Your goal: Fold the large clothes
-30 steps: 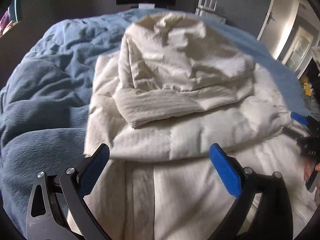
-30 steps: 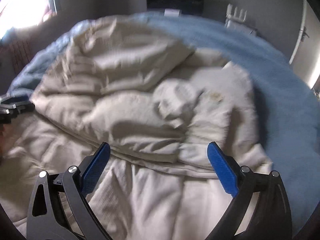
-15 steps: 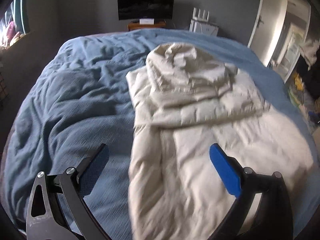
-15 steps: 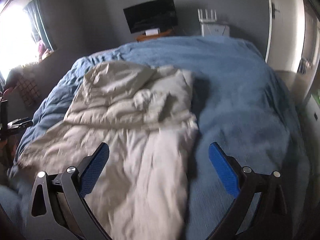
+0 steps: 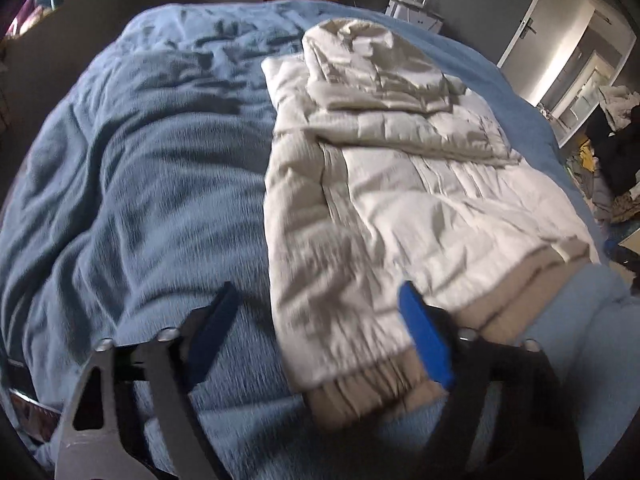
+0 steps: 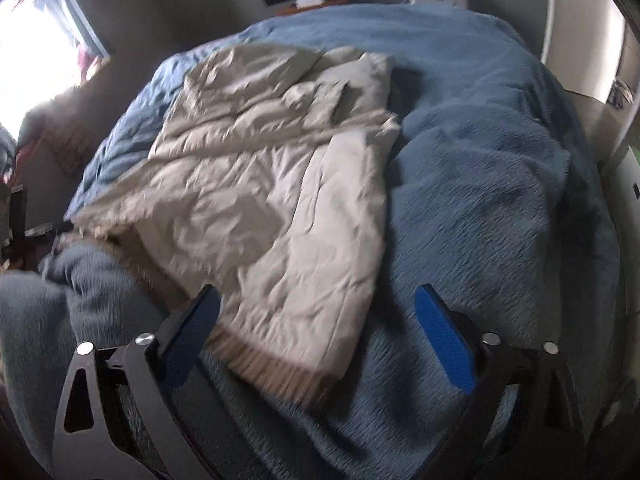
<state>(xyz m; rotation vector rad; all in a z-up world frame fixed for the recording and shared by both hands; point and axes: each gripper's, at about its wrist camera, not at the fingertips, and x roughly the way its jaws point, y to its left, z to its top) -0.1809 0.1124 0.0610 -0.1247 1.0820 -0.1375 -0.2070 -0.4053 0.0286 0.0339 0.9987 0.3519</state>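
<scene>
Now my left tongs (image 5: 316, 328) and right tongs (image 6: 320, 332), both closing yet empty, straddle the jacket's (image 5: 384, 184) near hem corners; jacket runs lengthwise away.

Quilted matt jacket (image 5: 384, 200) on fuzzy blue blanket (image 5: 152, 184)

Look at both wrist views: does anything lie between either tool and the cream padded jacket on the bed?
Nothing visible does. The left tool and right tool both hang open above the cream padded jacket, its ribbed hem nearest. Only the blue blanket lies around it.
</scene>
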